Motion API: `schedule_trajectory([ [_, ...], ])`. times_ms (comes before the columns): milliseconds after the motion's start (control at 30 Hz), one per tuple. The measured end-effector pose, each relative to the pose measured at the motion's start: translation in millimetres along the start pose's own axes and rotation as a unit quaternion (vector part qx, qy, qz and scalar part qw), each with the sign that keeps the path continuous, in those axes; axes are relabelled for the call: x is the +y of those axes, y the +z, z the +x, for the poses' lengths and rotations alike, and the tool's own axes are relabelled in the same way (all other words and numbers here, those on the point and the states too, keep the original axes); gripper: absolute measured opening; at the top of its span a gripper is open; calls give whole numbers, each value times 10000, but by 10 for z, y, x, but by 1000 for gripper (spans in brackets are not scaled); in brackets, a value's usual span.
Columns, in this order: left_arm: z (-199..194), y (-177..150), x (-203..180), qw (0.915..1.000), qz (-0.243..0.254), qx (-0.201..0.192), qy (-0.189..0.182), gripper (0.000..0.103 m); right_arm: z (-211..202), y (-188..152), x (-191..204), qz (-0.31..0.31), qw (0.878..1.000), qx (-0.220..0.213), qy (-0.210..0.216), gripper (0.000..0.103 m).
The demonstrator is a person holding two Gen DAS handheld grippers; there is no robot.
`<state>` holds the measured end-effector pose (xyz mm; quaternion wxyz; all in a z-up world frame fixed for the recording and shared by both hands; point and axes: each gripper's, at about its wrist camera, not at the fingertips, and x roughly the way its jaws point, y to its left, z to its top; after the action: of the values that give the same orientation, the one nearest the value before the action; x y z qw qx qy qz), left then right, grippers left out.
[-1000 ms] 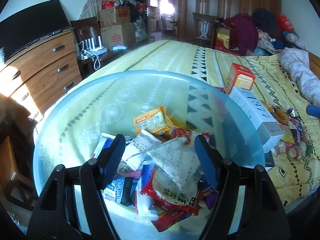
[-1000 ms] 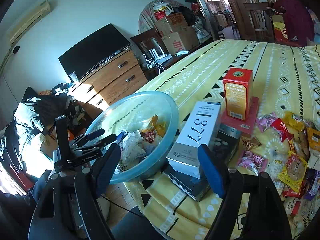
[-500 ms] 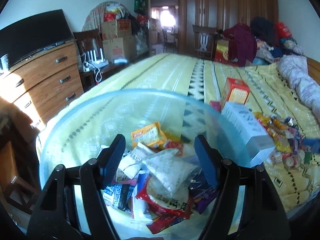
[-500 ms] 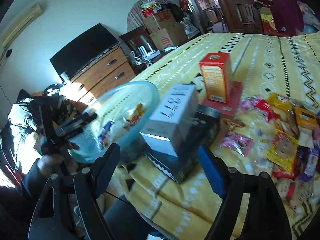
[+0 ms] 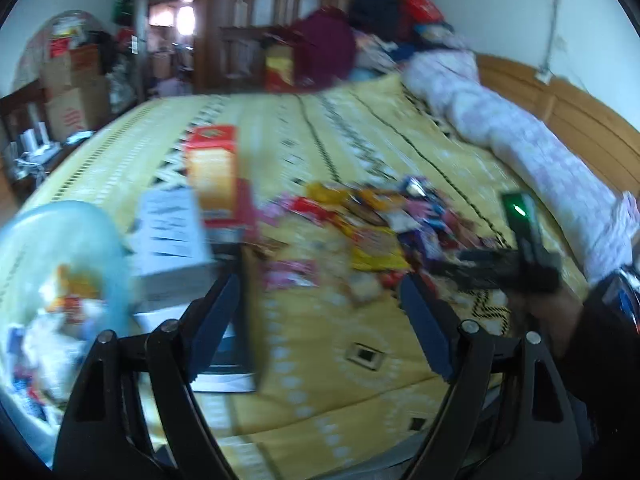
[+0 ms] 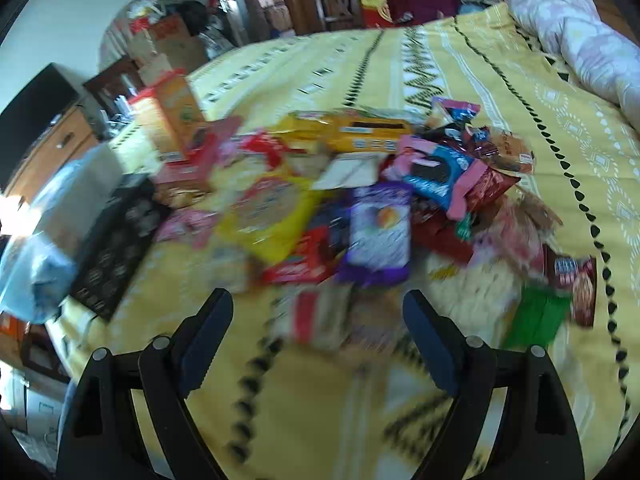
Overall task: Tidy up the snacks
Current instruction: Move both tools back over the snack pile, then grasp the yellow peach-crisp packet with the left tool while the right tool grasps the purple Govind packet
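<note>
Some snacks sit in the blue bowl (image 5: 52, 248); right of it a big heap (image 6: 360, 200) (mostly unsorted) remains. Both grippers, left gripper (image 5: 320, 320) and right gripper (image 6: 318, 332), are opening, empty.

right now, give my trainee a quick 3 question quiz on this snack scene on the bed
1. True or false: the right gripper has a snack clamped between its fingers.
2. Multiple choice: the purple packet lies (a) in the bowl, (b) on the snack pile on the bedspread, (c) on the dresser.
3. In the left wrist view, which side of the white box is the blue bowl?

Key: 1 false, nothing is between the opening fingers. 2 b. 3 to its left.
</note>
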<state>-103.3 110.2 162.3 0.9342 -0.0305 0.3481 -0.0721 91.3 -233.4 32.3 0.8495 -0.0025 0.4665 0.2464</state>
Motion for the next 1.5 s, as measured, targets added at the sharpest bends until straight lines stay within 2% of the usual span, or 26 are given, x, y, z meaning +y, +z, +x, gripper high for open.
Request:
schedule_trajectory([
  [167, 555, 54, -220, 9986, -155, 462, -201, 83, 555, 248, -148, 47, 9993, 315, -189, 90],
  [200, 629, 67, -257, 9984, -148, 507, -188, 83, 616, 262, -191, 86, 9995, 300, -105, 83],
  [267, 791, 96, -297, 9980, -177, 579, -162, 83, 642, 256, -282, 139, 9996, 216, 84, 63],
  [300, 860, 97, -321, 9979, -212, 596, -158, 83, 590, 245, -313, 172, 9996, 138, 177, 48],
  [400, 1143, 152, -327, 9973, -340, 648, -110, 83, 268, 149, -323, 199, 9983, -161, 516, 40],
  [600, 1673, 218, -433, 9951, -404, 898, -132, 83, -410, -222, -347, 329, 9928, -591, 994, 38],
  [667, 1818, 223, -522, 9949, -252, 960, -154, 83, -580, -399, -371, 388, 9919, -563, 1072, 38],
  [800, 2069, 161, -630, 9932, 111, 1157, 2, 84, -609, -709, -422, 266, 9957, -193, 871, 39],
  [833, 2115, 139, -641, 9925, 210, 1203, 91, 84, -585, -769, -457, 307, 9959, -101, 846, 41],
  [900, 2108, 98, -615, 9926, 301, 1158, 192, 80, -568, -869, -512, 380, 9965, 2, 744, 59],
  [967, 1977, 66, -578, 9934, 306, 1084, 215, 76, -595, -904, -526, 358, 9972, 39, 658, 69],
  [1033, 1788, 22, -551, 9941, 365, 1006, 167, 76, -646, -890, -485, 146, 9983, 33, 557, 71],
  [1100, 1588, -43, -523, 9943, 374, 997, 8, 76, -690, -856, -387, -307, 9984, 59, 470, 88],
  [1167, 1414, -146, -509, 9932, 427, 1070, -144, 76, -673, -816, -292, -835, 9954, 141, 446, 89],
  [1300, 1209, -363, -520, 9900, 440, 1274, -423, 76, -399, -750, -143, -1758, 9806, 708, 504, 90],
  [1367, 1152, -442, -549, 9894, 492, 1284, -463, 76, -305, -717, -111, -2027, 9749, 770, 498, 89],
  [1433, 1145, -478, -554, 9890, 453, 1302, -540, 76, -232, -668, -124, -2115, 9721, 866, 533, 73],
  [1500, 1171, -522, -556, 9891, 470, 1276, -573, 77, -146, -655, -191, -2058, 9715, 1028, 577, 63],
])
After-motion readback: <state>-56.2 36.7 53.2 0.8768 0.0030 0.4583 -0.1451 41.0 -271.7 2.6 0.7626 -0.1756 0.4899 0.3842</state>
